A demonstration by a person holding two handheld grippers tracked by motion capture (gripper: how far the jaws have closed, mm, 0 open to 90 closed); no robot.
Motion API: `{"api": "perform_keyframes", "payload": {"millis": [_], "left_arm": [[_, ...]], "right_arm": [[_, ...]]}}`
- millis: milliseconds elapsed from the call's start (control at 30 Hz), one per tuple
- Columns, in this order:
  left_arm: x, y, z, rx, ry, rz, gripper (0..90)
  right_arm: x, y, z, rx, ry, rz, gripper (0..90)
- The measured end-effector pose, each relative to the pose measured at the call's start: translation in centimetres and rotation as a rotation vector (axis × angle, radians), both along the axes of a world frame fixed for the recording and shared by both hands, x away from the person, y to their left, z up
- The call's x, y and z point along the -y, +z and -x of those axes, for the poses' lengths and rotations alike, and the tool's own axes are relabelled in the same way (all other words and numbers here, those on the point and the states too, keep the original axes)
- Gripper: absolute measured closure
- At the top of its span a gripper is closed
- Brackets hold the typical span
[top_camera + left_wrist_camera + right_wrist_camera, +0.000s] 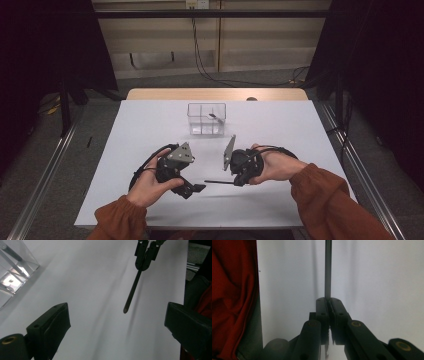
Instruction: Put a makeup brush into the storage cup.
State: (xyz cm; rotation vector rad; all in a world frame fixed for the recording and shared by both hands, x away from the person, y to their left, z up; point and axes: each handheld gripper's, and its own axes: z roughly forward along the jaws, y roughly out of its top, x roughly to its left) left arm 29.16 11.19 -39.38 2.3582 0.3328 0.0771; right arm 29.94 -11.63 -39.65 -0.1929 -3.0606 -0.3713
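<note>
Right now a thin dark rod [218, 182] sits pinched in my right gripper [235, 182]. Its two black jaws are squeezed tight on one end of the rod. The rest of the rod sticks out long and straight, away from the jaws and toward my left gripper [196, 188]. It hangs just above the white table [280, 130] and does not touch it. A thin shadow lies on the table under it.

My left gripper is wide open. Nothing is between its jaws. In the left gripper view the free tip of the rod [125, 310] points down between my two open jaws, but it is not touching them. They are near each other, with a small gap.

My hands hold both grippers close to my side of the table. My orange sleeves [325, 195] come in from the bottom.

Farther away, in the middle of the table, stands a clear box [206, 119] with little walls inside that split it into parts. One small dark thing [213, 116] rests in it. I cannot tell what it is.
</note>
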Motion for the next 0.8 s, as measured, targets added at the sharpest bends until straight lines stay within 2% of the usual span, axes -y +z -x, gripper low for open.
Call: {"api": "perform_keyframes", "payload": {"millis": [133,200,233,300,433,500,567,667,800], "left_arm": [[0.4,-0.1,-0.3,-0.046,-0.032,-0.047,6.2],[0.6,-0.3,-0.4,-0.079,-0.047,-0.047,5.6],[0.7,-0.3,-0.5,-0.094,-0.057,-0.060,5.8],[1.0,-0.4,-0.5,-0.087,-0.066,-0.083,5.2],[1.3,-0.5,-0.7,-0.094,-0.085,-0.095,4.8],[1.6,-0.5,-0.7,-0.087,-0.096,-0.116,4.9],[1.8,-0.6,-0.6,-0.085,-0.125,-0.134,5.8],[2.1,-0.8,-0.5,-0.083,-0.121,-0.153,6.5],[2.5,-0.9,-0.6,-0.074,-0.134,-0.167,12.6]], "right_arm": [[-0.2,0.0,0.0,-0.005,0.002,0.009,86.9],[-0.2,-0.1,0.0,-0.007,0.009,0.006,86.9],[-0.2,-0.1,0.0,-0.011,0.009,0.004,86.9],[-0.2,-0.1,-0.1,-0.013,0.009,0.004,86.9],[-0.3,-0.2,-0.1,-0.016,0.016,0.007,86.8],[-0.4,-0.3,-0.1,-0.018,0.018,0.004,86.8],[-0.4,-0.3,-0.1,-0.014,0.027,-0.001,86.8],[-0.4,-0.3,-0.1,-0.017,0.027,-0.010,86.9],[-0.4,-0.3,-0.2,-0.011,0.034,-0.013,86.8]]}}
